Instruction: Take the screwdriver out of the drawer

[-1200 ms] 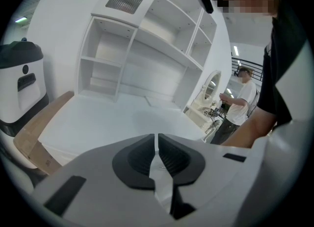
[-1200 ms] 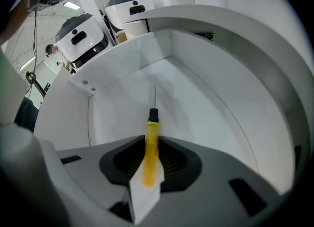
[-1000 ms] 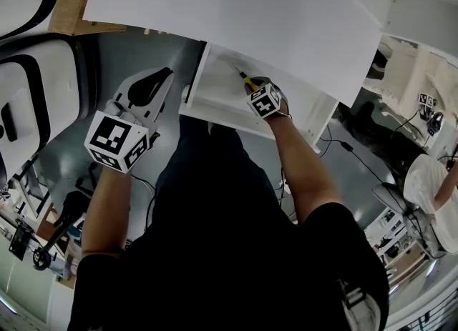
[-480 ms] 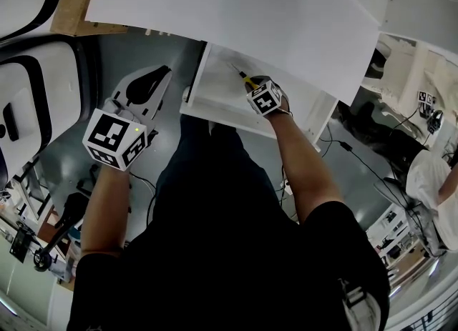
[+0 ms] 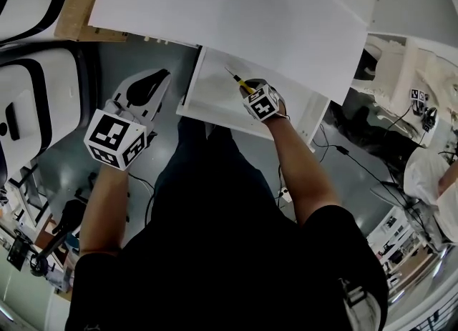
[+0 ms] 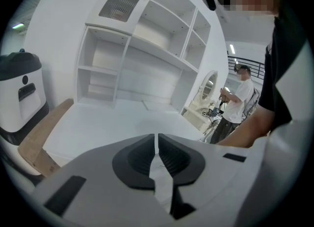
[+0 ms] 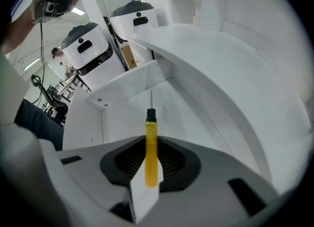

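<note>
Screwdriver (image 7: 151, 138) in right claw (image 7: 151, 158); tabletop (image 5: 236, 15) overhangs open drawer (image 5: 215, 101).

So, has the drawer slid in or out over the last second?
No. The drawer sticks out just as far from under the edge of the white desktop as before.
</note>
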{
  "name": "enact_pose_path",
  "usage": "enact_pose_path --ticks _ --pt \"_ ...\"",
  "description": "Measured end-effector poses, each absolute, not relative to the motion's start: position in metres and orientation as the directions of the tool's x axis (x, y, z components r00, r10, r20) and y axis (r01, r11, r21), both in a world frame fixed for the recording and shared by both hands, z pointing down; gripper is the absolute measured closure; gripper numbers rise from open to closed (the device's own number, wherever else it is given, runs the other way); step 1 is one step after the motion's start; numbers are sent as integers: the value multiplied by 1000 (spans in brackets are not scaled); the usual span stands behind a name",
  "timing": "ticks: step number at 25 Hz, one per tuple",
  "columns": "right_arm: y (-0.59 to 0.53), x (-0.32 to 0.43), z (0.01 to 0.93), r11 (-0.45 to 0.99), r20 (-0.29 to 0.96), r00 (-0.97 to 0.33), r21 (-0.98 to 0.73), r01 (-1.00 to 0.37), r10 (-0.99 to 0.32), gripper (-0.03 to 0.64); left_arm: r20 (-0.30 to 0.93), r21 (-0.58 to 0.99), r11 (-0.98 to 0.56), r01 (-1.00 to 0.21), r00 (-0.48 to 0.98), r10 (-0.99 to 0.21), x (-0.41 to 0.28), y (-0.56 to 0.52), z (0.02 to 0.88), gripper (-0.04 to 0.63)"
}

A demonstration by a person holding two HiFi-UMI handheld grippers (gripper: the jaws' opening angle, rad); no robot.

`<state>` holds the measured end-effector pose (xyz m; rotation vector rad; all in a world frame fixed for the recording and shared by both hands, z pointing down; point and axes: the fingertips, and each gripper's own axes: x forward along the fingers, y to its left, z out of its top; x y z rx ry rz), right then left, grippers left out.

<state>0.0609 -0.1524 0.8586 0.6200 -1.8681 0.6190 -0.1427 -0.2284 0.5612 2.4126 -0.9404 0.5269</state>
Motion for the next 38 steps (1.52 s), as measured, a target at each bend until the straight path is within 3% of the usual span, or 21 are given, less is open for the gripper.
enact_pose_path --ticks 17,38 --pt "-170 62 711 684 810 -463 -109 -722 -360 531 411 195 -688 -699 695 -590 -121 -196 463 558" --pt "-137 124 542 560 611 -490 -91 -824 -622 532 356 117 -726 -677 711 -606 -98 -136 402 558"
